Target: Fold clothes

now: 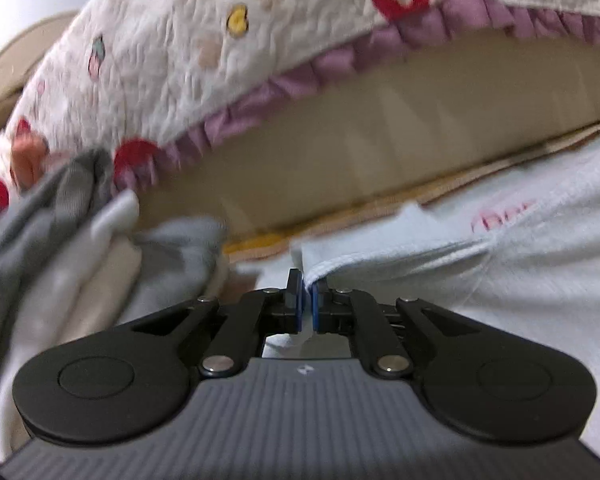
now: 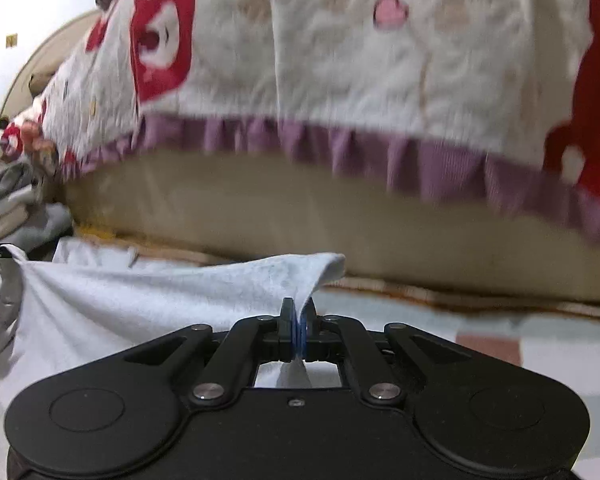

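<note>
Beige sofa base [image 1: 380, 152] filled the background in both wrist views, with a white quilted cover [image 1: 204, 48] draped over it: red and pink shapes on it, purple ruffle trim [image 1: 340, 60] along its lower edge. Below the sofa ran a yellow-edged mat [image 1: 268, 244].

My left claw [image 1: 307, 294] was pinched together on the hemmed edge of a pale blue-white garment [image 1: 500, 264]. Blue pads [image 1: 298, 300] were nearly touching, with cloth between them. Garment spread off to the right of the claw and lay low in front of the sofa; faint pink print showed on it, too blurred to read. Left of that claw sat a heap of grey and cream clothes [image 1: 60, 240], up against the sofa cover.

My right claw [image 2: 299, 326] was also clamped on the same garment [image 2: 140, 300]: a fold of the fabric rose out of the closed jaws and peaked just above them. From there the cloth stretched left, under some tension by the wrinkle lines, toward black hardware at the left frame edge. Couldn't confirm what that was. The grey clothes heap [image 2: 20, 200] was visible at far left in the right view too. To the right of the right claw was a checked surface [image 2: 500, 344], pale and reddish squares.

Both views were motion-blurred, so fine detail wasn't reliable.
</note>
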`<move>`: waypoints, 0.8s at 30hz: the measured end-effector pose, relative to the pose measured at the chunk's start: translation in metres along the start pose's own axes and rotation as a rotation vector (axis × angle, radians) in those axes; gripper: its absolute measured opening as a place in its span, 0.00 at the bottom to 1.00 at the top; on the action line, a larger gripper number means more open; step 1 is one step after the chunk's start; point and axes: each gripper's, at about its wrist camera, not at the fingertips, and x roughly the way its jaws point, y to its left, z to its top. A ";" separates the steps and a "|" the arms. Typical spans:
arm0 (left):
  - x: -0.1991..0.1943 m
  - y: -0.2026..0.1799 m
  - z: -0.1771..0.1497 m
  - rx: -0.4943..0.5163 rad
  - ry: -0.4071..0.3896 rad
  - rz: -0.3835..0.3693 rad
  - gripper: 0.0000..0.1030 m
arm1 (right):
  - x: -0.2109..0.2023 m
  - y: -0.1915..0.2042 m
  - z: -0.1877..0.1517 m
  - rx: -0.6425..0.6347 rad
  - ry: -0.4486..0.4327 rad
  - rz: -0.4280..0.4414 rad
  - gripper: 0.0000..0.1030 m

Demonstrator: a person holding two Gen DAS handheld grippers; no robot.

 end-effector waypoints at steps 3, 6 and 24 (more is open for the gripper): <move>0.039 -0.014 0.003 0.045 0.057 -0.024 0.08 | 0.035 -0.011 0.001 0.016 0.099 -0.052 0.03; 0.078 -0.030 -0.010 0.078 0.166 -0.079 0.11 | 0.071 -0.020 0.002 0.030 0.203 -0.105 0.02; -0.029 0.083 -0.053 -0.465 0.142 -0.041 0.34 | 0.069 -0.036 0.095 0.345 0.435 -0.043 0.39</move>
